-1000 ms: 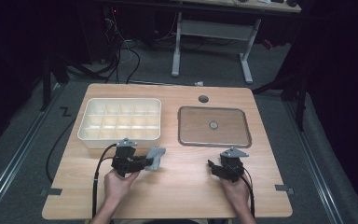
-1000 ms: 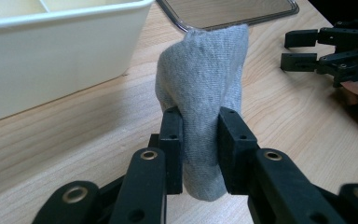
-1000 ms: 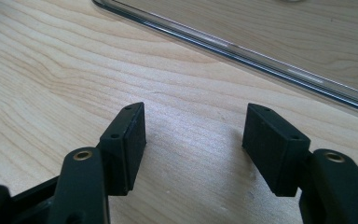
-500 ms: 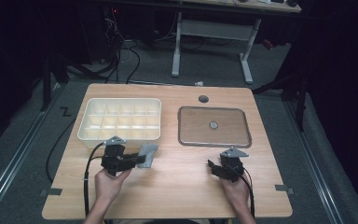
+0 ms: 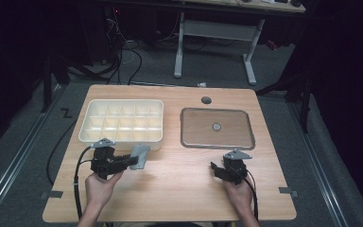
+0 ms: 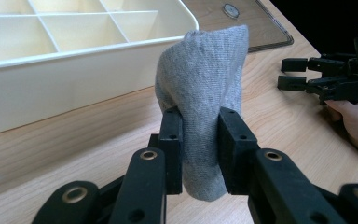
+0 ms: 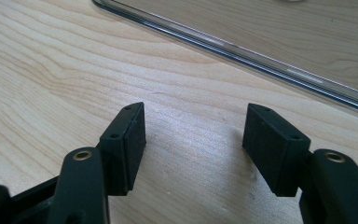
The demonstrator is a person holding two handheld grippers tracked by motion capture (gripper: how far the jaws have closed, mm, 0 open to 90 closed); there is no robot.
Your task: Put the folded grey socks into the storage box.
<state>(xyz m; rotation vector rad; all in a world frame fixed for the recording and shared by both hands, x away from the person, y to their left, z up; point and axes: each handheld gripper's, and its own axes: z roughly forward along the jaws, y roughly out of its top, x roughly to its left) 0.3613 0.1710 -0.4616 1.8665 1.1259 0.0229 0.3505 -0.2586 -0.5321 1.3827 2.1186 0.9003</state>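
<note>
A grey knitted sock (image 6: 204,88) is pinched between the jaws of my left gripper (image 6: 199,149), which is shut on it. From above, the sock (image 5: 140,156) sticks out to the right of the left gripper (image 5: 128,162), just in front of the cream divided tray (image 5: 123,137). My right gripper (image 7: 193,144) stands open over bare wood with nothing between its jaws. It rests low on the table at the front right (image 5: 214,168), in front of the clear flat lid (image 5: 216,128). Farther off, the left gripper view also catches the right gripper (image 6: 303,77).
The cream tray (image 6: 51,79) has several compartments, and those I can see into hold nothing. The lid's (image 7: 242,46) edge runs just beyond the right gripper. A dark round grommet (image 5: 206,100) sits near the table's far edge. Bare wood lies between the two hands.
My left hand has carried the sock to the left and a little up along the tray's front wall. The right hand has stayed where it was.
</note>
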